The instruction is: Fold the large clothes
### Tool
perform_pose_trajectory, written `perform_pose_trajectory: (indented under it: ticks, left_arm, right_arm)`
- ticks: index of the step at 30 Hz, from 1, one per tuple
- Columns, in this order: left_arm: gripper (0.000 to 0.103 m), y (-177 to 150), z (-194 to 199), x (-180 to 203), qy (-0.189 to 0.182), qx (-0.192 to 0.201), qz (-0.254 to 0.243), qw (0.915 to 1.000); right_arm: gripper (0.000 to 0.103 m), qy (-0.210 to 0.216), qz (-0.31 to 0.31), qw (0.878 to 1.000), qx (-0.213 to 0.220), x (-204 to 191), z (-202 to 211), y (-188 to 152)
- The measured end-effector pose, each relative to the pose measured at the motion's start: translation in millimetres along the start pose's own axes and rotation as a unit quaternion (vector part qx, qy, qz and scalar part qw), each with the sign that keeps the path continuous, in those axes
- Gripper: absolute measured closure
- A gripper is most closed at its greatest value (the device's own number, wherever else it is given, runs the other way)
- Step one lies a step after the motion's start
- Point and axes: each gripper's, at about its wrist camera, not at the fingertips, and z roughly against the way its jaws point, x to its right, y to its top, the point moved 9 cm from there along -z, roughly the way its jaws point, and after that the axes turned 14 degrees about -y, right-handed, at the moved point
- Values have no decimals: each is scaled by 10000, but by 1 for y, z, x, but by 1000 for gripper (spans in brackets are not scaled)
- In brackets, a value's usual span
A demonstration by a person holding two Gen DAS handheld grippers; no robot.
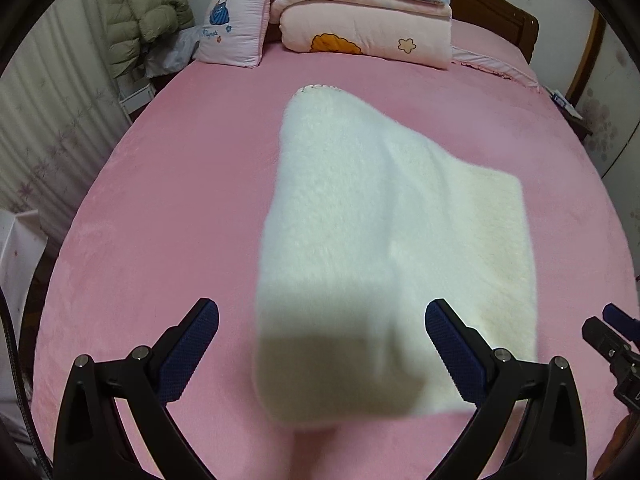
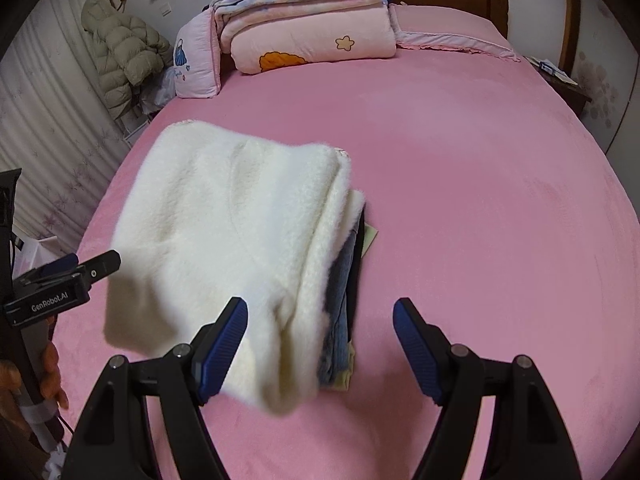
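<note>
Left wrist view: the left gripper [image 1: 322, 322] has its jaws spread wide, released, gripping nothing. Between and beyond them the folded white fleece garment [image 1: 384, 248] lies on the pink bed [image 1: 180, 184]. A stack of folded quilts [image 1: 364, 12] sits at the far end.

Right wrist view: the right gripper [image 2: 320, 320] has its jaws released too, over the garment's near right edge. Beneath the fleece, a folded blue garment [image 2: 340, 312] shows at the pile's right side

one white garment [image 1: 380, 240], two folded quilts [image 1: 360, 8], one pillow [image 1: 232, 28]
</note>
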Motion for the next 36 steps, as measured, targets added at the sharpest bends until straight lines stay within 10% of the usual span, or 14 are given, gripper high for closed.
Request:
perform_pose_trajectory:
  ticks: [18, 36]
  left_arm:
    - [0, -136, 201, 151, -785, 204, 282, 9963]
    - [0, -252, 334, 286, -545, 684, -128, 9961]
  right_arm:
    - [28, 359, 22, 9991, 216, 81, 220, -110]
    - [27, 309, 103, 9975, 620, 182, 351, -203]
